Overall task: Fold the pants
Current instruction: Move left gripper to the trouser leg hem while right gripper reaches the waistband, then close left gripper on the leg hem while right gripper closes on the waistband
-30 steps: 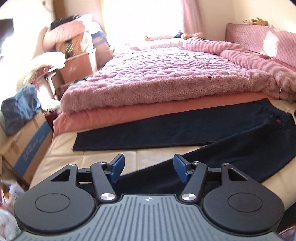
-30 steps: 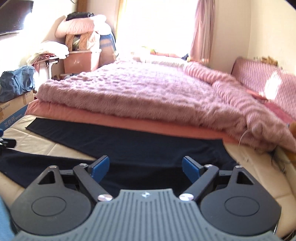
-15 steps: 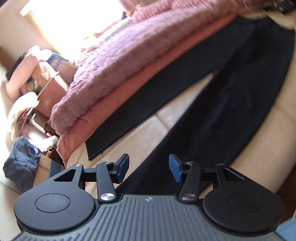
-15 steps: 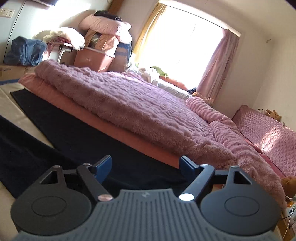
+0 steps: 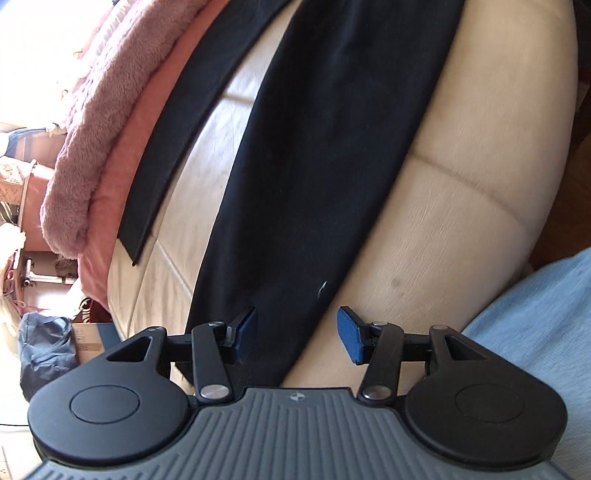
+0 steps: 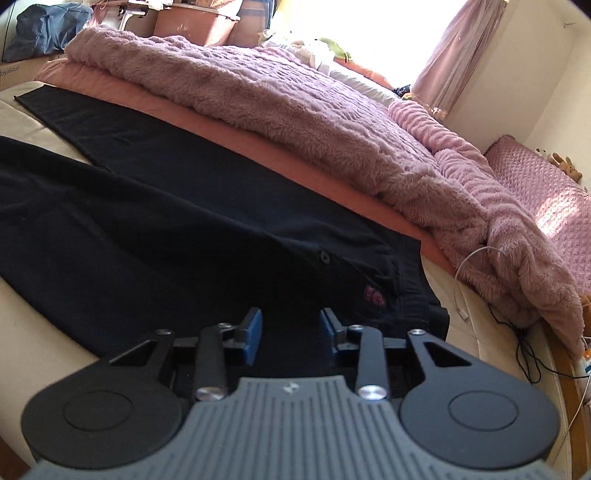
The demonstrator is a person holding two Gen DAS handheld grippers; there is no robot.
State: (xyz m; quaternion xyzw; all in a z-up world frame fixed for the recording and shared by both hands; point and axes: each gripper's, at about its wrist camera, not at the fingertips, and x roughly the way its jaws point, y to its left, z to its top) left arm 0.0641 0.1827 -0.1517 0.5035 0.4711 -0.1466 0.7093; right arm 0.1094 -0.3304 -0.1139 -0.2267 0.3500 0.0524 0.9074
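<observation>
Dark navy pants (image 5: 317, 155) lie spread flat on a cream mattress (image 5: 443, 229), legs apart. My left gripper (image 5: 297, 332) is open and empty, low over the hem end of the near leg; the view is tilted steeply. In the right wrist view the pants (image 6: 155, 229) show their waistband, a button and a small pink label. My right gripper (image 6: 290, 334) is open, jaws narrower than before, just above the waist fabric near the band (image 6: 417, 302).
A fluffy pink blanket (image 6: 295, 122) over a salmon sheet lies beyond the far leg. A white cable (image 6: 476, 258) trails by the blanket edge. Boxes and a blue bag (image 6: 48, 26) stand at the far left. Light blue cloth (image 5: 546, 332) fills the left wrist view's right corner.
My left gripper has rolled and dropped toward the near leg's hem end. My right gripper has moved down to the waistband and its jaws have narrowed.
</observation>
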